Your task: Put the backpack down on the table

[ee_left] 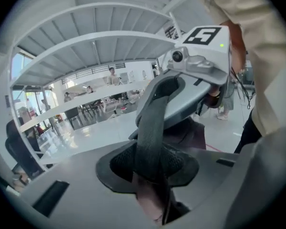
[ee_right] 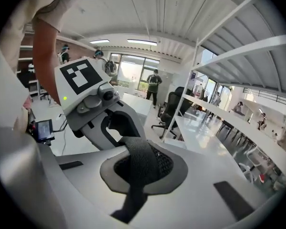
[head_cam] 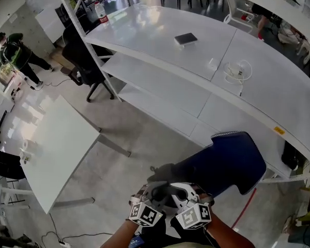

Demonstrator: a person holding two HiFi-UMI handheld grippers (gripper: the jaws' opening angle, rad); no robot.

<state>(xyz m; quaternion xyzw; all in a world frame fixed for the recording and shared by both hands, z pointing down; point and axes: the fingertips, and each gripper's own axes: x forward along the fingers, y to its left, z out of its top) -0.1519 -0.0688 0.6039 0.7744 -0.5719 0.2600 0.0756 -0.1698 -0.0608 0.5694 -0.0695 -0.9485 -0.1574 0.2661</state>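
A dark blue backpack (head_cam: 228, 161) hangs in the air in front of me, over the floor and just short of the long white table (head_cam: 160, 40). Its black strap (ee_left: 152, 128) runs up between the jaws of my left gripper (ee_left: 150, 171), which is shut on it. The same webbing (ee_right: 139, 162) lies pinched in my right gripper (ee_right: 143, 170), also shut. In the head view the left gripper (head_cam: 157, 189) and the right gripper (head_cam: 183, 191) sit side by side at the bottom, almost touching, with the pack slung out to their right.
On the long table lie a small black case (head_cam: 186, 39) and a coiled white cable (head_cam: 237, 71); a bottle (head_cam: 101, 13) stands at its far left. A black office chair (head_cam: 85, 61) and a smaller white table (head_cam: 57, 149) are at the left. A person (head_cam: 15, 53) stands far left.
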